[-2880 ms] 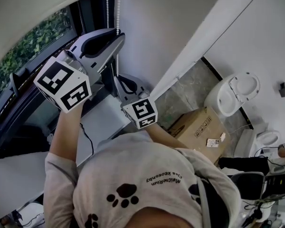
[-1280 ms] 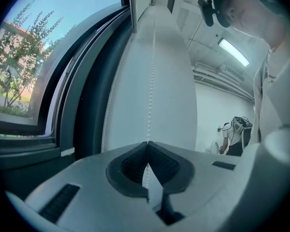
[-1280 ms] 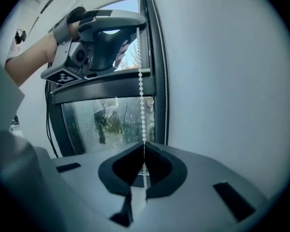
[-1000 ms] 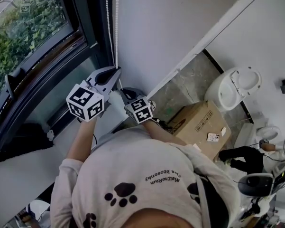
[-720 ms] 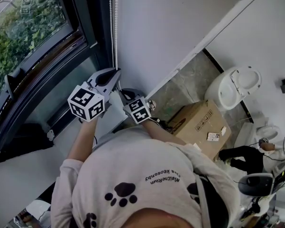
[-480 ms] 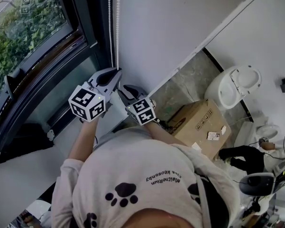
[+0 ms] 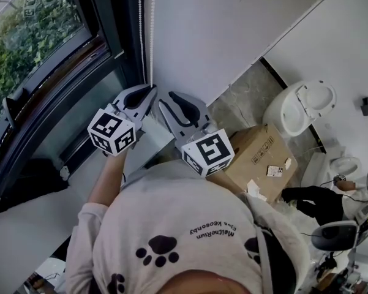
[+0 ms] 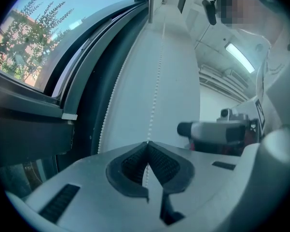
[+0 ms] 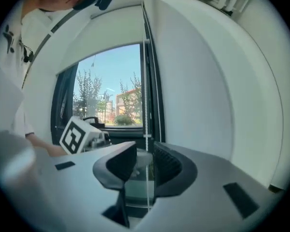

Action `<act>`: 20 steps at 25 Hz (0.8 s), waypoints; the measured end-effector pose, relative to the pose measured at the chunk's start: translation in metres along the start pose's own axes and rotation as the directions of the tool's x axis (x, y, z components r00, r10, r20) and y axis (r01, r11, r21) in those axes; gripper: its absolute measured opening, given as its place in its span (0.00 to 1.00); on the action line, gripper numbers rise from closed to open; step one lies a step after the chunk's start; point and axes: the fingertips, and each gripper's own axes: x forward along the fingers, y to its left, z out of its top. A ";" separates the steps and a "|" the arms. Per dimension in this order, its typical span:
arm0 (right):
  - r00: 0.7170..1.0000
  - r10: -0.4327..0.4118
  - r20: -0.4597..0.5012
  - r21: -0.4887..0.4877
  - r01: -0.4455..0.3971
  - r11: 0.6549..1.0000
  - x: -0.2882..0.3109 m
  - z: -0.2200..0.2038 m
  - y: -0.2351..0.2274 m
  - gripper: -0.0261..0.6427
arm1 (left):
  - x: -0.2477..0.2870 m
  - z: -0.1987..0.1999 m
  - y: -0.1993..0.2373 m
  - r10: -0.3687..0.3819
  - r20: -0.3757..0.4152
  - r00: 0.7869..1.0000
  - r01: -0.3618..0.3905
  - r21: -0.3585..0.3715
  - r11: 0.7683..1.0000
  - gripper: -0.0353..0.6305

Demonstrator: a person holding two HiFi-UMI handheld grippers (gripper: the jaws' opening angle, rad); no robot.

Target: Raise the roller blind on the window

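Note:
Two strands of white bead chain (image 7: 151, 35) hang beside the dark window frame (image 7: 104, 29). My left gripper (image 7: 150, 90) is shut on one strand; in the left gripper view its pads (image 8: 135, 163) pinch the bead chain (image 8: 157, 81) at their tips. My right gripper (image 7: 166, 98) stands beside it, a little lower in the picture. Its jaws have just been opening and now stand apart. In the right gripper view a chain strand (image 9: 144, 86) runs down between the open pads (image 9: 166, 164) without being pressed. White blind fabric (image 9: 106, 30) appears to cover the top of the window.
A white wall (image 7: 220, 29) runs right of the chain. A white sill (image 7: 150, 141) lies below the grippers. A cardboard box (image 7: 254, 158) and a toilet (image 7: 300, 112) stand on the floor to the right. The person's shirt fills the lower view.
The right gripper has let go of the chain, opened and risen up beside the left one. The left gripper has stayed shut on the chain in the same spot.

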 end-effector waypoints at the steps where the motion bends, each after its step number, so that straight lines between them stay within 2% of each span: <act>1: 1.000 0.009 0.028 -0.012 -0.008 1.000 0.000 0.017 0.002 0.20 | 0.000 0.000 0.000 0.000 0.002 1.000 0.000 0.001 1.000 0.07; 4: 0.995 0.022 0.102 -0.053 -0.017 0.998 0.004 0.066 0.006 0.20 | 0.000 0.001 0.001 0.000 0.008 1.000 0.000 0.002 1.000 0.07; 7: 0.991 0.009 0.130 -0.085 0.002 0.996 0.016 0.100 0.004 0.20 | -0.003 0.000 0.000 0.002 0.012 1.000 -0.002 0.003 1.000 0.07; 16: 0.983 0.027 0.183 -0.069 -0.014 0.998 0.040 0.161 -0.001 0.19 | -0.002 -0.001 -0.005 -0.007 0.019 1.000 0.007 0.005 1.000 0.07; 20: 0.982 0.044 0.185 -0.087 -0.029 0.996 0.043 0.174 0.000 0.13 | -0.002 -0.002 -0.008 -0.012 0.025 1.000 0.012 0.004 1.000 0.07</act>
